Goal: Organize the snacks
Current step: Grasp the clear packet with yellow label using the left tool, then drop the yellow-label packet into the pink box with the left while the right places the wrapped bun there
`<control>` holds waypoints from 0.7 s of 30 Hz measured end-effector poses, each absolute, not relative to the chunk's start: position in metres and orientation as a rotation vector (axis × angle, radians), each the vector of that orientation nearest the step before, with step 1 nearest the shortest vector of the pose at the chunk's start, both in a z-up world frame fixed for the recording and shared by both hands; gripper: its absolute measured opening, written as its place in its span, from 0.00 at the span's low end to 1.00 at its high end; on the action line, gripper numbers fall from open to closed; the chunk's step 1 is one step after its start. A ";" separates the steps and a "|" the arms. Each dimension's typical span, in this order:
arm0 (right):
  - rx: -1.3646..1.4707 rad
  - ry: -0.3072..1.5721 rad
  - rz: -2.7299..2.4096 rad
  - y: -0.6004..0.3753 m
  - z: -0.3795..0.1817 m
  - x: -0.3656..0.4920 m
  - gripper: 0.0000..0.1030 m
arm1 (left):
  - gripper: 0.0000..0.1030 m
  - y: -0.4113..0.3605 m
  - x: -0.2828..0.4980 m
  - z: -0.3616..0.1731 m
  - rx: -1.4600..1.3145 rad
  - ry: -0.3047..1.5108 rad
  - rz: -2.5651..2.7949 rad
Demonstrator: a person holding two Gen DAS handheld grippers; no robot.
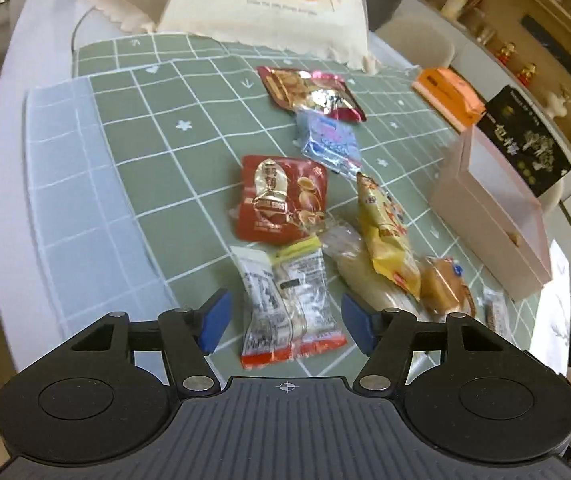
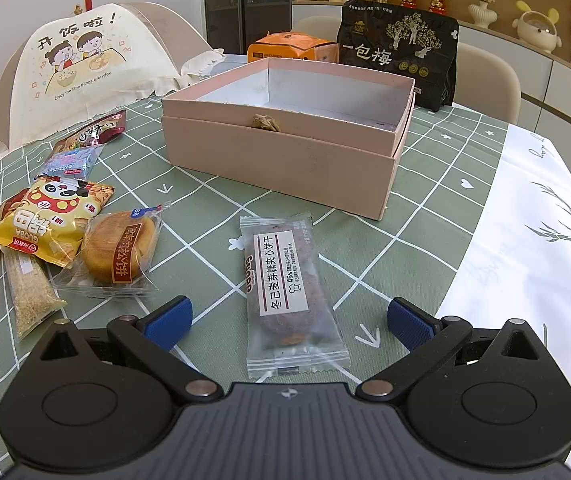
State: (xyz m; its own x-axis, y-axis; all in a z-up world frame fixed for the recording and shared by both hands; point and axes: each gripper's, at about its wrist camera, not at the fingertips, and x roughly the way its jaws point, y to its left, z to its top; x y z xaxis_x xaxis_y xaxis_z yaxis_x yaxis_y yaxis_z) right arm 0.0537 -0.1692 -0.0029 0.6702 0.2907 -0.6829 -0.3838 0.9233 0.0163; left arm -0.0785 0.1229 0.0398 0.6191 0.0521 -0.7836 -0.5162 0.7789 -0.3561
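Note:
An open pink box (image 2: 285,152) stands on the green checked cloth; it also shows at the right in the left wrist view (image 1: 489,216). My left gripper (image 1: 285,322) is open, its jaws on either side of a clear snack packet with a red end (image 1: 289,308). My right gripper (image 2: 289,322) is open around a frosted biscuit packet (image 2: 285,284) lying in front of the box. Other snacks lie left of the box: a yellow panda bag (image 2: 45,220), a round cake in clear wrap (image 2: 119,252), a red packet (image 1: 281,198) and a blue packet (image 1: 331,142).
A black plum bag (image 2: 399,50) and an orange pack (image 2: 291,48) stand behind the box. A cream food cover (image 2: 85,64) sits at the back left. A white cloth (image 2: 525,240) covers the table's right side, near its edge.

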 end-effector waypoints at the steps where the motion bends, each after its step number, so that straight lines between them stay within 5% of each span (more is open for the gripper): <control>1: -0.133 0.745 0.381 -0.169 -0.003 0.054 1.00 | 0.65 0.119 -0.070 0.039 -0.576 0.860 0.335; 7: -0.138 0.754 0.392 -0.170 -0.002 0.054 1.00 | 0.67 0.098 -0.032 0.029 -0.380 0.902 0.299; 15: -0.223 0.922 0.504 -0.164 0.014 0.055 0.97 | 0.56 0.083 -0.045 0.028 -0.317 0.908 0.127; 21: -0.205 0.836 0.607 -0.124 0.049 0.061 0.96 | 0.57 0.053 -0.074 0.029 -0.213 0.939 0.052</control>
